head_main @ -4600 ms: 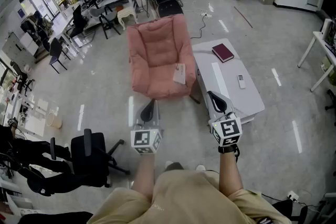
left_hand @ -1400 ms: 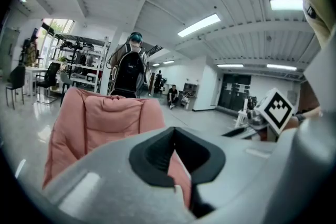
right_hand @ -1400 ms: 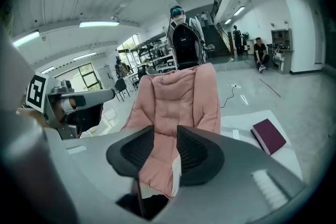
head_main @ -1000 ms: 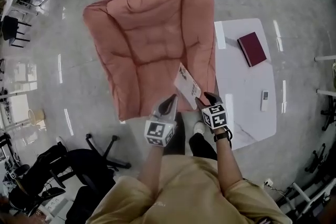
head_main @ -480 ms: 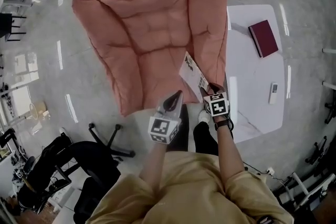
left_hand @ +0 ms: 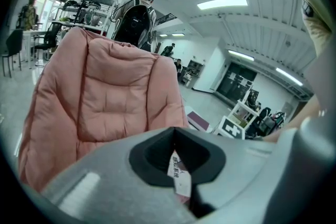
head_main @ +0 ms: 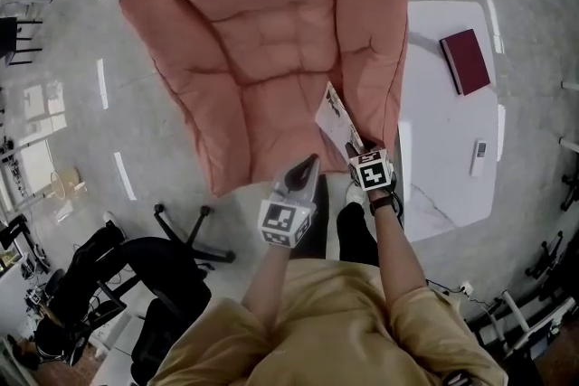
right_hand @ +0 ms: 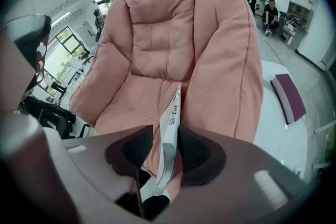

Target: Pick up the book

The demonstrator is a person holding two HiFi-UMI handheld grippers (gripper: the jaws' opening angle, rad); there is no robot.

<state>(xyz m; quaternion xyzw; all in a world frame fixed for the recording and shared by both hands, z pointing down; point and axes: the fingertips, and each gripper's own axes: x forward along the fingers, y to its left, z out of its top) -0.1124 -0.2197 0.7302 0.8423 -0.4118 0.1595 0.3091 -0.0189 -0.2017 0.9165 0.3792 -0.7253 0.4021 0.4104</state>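
A person leans over a pink armchair [head_main: 262, 41], a gripper in each hand. The right gripper [head_main: 355, 149] straddles a white book [head_main: 336, 117] standing on edge against the chair's arm, at the seat's 4 o'clock. Its jaws are closing but not yet pinching. The left gripper [head_main: 310, 162], jaws together and empty, hovers at the right gripper's 8 o'clock. A maroon book [head_main: 464, 61] lies on the white table [head_main: 443, 140] at 2 o'clock.

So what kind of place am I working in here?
Probably an open-plan lab or workshop: polished floor, black office chair, racks loaded with equipment behind the pink lounge chair.
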